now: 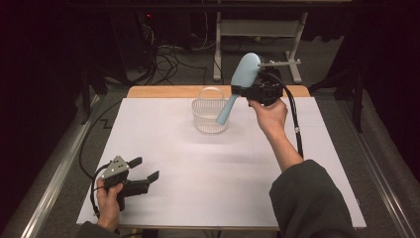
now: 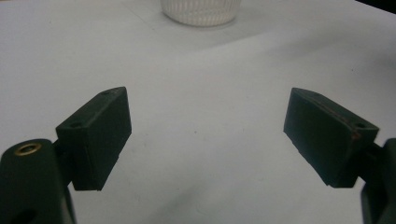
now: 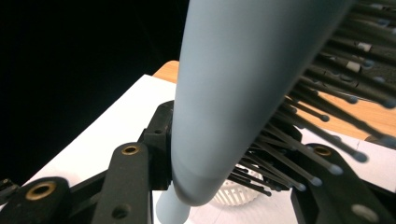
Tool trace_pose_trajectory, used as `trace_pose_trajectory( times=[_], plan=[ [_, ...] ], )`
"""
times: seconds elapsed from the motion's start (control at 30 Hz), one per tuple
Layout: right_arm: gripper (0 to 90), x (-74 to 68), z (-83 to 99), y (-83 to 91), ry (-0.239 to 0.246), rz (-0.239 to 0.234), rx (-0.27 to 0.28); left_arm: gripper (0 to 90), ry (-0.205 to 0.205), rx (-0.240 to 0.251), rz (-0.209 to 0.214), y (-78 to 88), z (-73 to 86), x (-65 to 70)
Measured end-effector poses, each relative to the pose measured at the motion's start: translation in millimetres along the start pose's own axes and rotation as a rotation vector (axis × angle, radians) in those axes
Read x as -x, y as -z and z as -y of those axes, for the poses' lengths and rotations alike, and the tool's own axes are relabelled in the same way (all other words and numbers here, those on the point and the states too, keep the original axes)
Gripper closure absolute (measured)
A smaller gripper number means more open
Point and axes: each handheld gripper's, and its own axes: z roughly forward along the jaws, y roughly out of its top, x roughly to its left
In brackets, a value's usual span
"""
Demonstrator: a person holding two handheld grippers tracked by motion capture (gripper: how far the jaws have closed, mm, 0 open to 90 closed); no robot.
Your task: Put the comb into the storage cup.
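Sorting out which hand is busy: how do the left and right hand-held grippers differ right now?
The left hand-held gripper has its jaws open with nothing between them; the right hand-held gripper is shut on a pale blue hairbrush. The left sits low at the table's near edge; the right is raised beside the white basket. Both are black, each held in a hand.

— What colour was the hairbrush [image 1: 243,74] in the upper middle of the high view?

— Pale blue, with black bristles [image 3: 299,154] tipped in pale blue.

— And the basket [image 1: 209,116] beside its handle?

— Translucent white, finely ribbed.

— The rest?

— The table sheet [image 1: 208,173] was plain white over a tan wooden edge [image 1: 163,91]; both grippers, right [image 1: 250,89] and left [image 1: 146,168], were black; the sleeve [image 1: 307,198] was dark grey.
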Motion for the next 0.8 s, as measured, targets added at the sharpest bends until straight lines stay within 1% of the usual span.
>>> trace_pose_trajectory(
  times=[0.33, 0.8],
  plan=[
    [55.6, -2.5, -7.9, -6.1, 0.018, 0.022, 0.007, 16.2, 0.0, 0.001, 0.003, -0.2, -0.1, 0.3],
    [55.6, -4.2, -15.9, -17.0, 0.015, 0.04, 0.015, 16.2, 0.001, 0.002, 0.006, -0.2, -0.1, 0.3]
  ],
)
